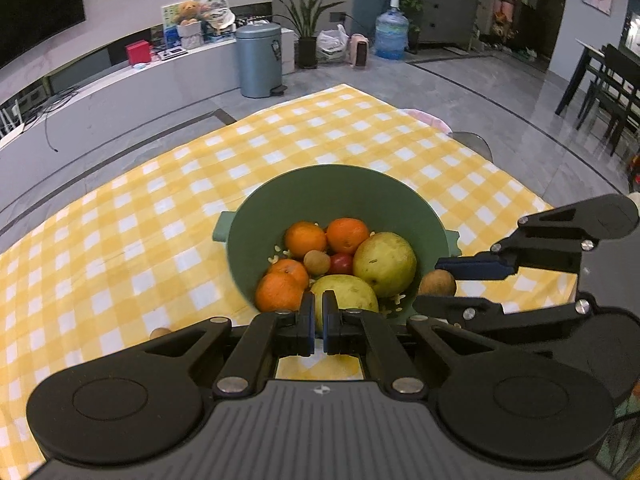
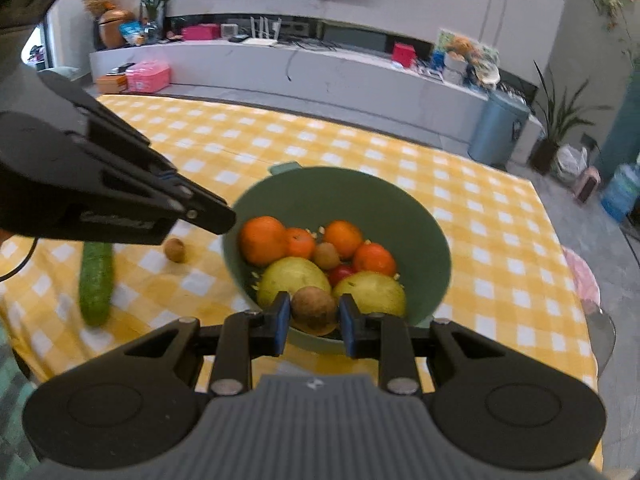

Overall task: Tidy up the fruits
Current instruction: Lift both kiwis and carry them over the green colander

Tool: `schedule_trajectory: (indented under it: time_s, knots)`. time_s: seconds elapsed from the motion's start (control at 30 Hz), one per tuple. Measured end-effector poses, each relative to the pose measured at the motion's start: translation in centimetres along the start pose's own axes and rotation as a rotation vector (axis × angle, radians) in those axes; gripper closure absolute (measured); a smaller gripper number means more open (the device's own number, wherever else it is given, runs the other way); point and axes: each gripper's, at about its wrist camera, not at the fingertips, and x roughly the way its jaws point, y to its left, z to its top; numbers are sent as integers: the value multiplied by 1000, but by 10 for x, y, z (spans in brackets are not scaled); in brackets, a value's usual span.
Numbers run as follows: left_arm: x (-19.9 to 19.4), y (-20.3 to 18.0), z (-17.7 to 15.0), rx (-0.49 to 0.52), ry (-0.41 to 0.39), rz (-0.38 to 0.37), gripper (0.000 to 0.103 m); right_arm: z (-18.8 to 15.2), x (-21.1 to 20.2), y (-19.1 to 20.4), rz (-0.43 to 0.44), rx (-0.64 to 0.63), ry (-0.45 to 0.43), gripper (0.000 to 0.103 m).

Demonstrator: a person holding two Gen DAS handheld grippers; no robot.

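A green bowl (image 1: 320,196) (image 2: 340,196) on the yellow checked cloth holds several oranges (image 1: 306,239), two yellow-green pears (image 1: 385,264), a small brown fruit and a red one. My right gripper (image 2: 314,316) is shut on a brown kiwi (image 2: 314,307), held just above the bowl's near rim. The left wrist view shows that same right gripper (image 1: 430,283) and kiwi (image 1: 438,282) at the bowl's right side. My left gripper (image 1: 316,320) is shut with nothing in it, above the bowl's near edge; in the right wrist view the left gripper (image 2: 222,220) reaches in from the left.
A green cucumber (image 2: 95,280) and a small brown fruit (image 2: 175,249) (image 1: 160,333) lie on the cloth left of the bowl. The table edge runs close on the right, with grey floor, a blue bin (image 1: 259,60) and dark chairs (image 1: 612,92) beyond.
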Motion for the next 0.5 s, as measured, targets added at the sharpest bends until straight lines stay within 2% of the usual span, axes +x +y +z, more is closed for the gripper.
schedule_trajectory:
  time_s: [0.5]
  knots:
    - [31, 13, 27, 10, 73, -47, 100, 30, 39, -28, 23, 17, 58, 80]
